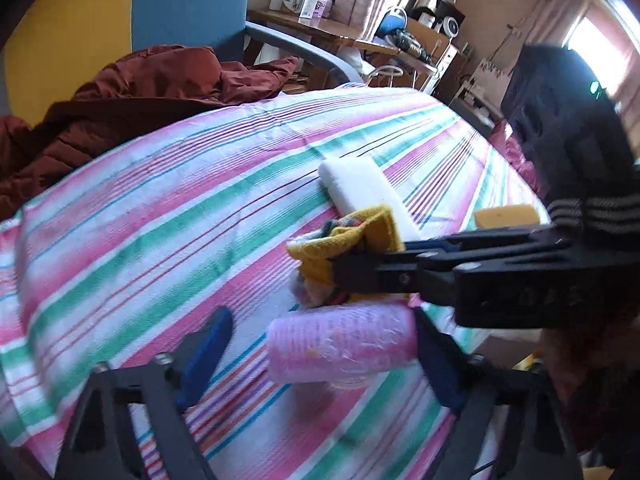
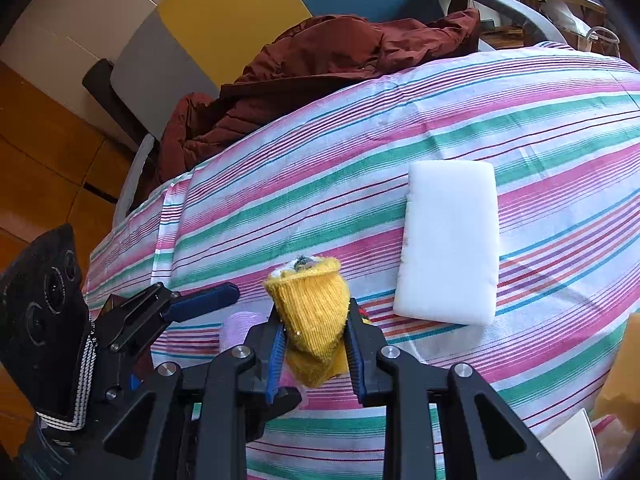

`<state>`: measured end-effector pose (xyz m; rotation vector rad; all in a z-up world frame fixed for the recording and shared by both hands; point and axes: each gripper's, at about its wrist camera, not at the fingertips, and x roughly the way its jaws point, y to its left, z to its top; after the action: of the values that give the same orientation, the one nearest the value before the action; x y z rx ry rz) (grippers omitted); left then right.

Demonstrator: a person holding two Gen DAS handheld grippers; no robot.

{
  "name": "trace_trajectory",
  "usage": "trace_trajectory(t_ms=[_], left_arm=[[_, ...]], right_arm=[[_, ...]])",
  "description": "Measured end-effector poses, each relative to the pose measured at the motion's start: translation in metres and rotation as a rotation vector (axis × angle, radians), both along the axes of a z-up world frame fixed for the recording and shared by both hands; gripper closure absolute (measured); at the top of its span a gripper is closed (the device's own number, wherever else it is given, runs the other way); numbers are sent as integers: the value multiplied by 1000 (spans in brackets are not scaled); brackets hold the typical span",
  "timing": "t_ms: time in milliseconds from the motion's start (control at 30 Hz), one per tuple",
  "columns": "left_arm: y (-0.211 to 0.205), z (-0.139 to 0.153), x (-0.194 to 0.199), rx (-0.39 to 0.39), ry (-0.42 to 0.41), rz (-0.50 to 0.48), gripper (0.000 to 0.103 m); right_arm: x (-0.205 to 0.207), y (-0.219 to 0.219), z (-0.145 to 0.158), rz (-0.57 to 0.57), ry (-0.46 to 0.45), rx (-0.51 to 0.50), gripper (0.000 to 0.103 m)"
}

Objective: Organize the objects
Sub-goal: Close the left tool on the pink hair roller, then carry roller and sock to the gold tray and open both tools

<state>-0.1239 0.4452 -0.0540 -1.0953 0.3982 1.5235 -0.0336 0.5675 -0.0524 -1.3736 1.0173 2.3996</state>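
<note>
A striped sheet (image 2: 400,140) covers the bed. On it, a white foam block (image 2: 448,240) lies flat. Just beside the block, the right gripper (image 2: 314,350) pinches a yellow sock (image 2: 312,304). Near the sock, the left gripper (image 1: 324,344) stands apart around a pink roller (image 1: 340,344).

surface: bed (image 2: 360,152) under a pink, green and white striped sheet
far edge: rust-red jacket (image 2: 320,72)
middle: white foam block (image 2: 450,240)
right edge: yellow sponge (image 1: 506,215)
</note>
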Motion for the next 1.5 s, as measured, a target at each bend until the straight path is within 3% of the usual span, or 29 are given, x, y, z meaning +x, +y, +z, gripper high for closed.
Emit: trace_trajectory(t_ms=[67, 300, 467, 700, 900, 1067, 1233, 1400, 1500], left_arm=[[0, 1, 2, 3, -32, 1, 37], [-15, 10, 11, 38, -28, 73, 38], [-44, 39, 23, 59, 9, 142, 38], [-128, 95, 44, 115, 103, 313, 38], [-238, 129, 45, 155, 159, 533, 38], [-338, 125, 39, 133, 193, 749, 38], [-408, 103, 32, 113, 156, 907, 38], [-450, 88, 21, 130, 105, 1026, 37], [-449, 84, 9, 133, 105, 1044, 38]], right_arm=[[-1, 0, 0, 0, -2, 9, 77], [1, 0, 4, -21, 10, 44, 79], [4, 5, 7, -40, 28, 45, 80], [-4, -29, 20, 103, 114, 40, 80], [-4, -56, 27, 175, 170, 8, 80], [-4, -98, 47, 254, 209, 8, 80], [-12, -158, 67, 351, 247, 1, 79], [-33, -211, 77, 435, 239, 19, 79], [-49, -237, 77, 458, 210, 35, 78]])
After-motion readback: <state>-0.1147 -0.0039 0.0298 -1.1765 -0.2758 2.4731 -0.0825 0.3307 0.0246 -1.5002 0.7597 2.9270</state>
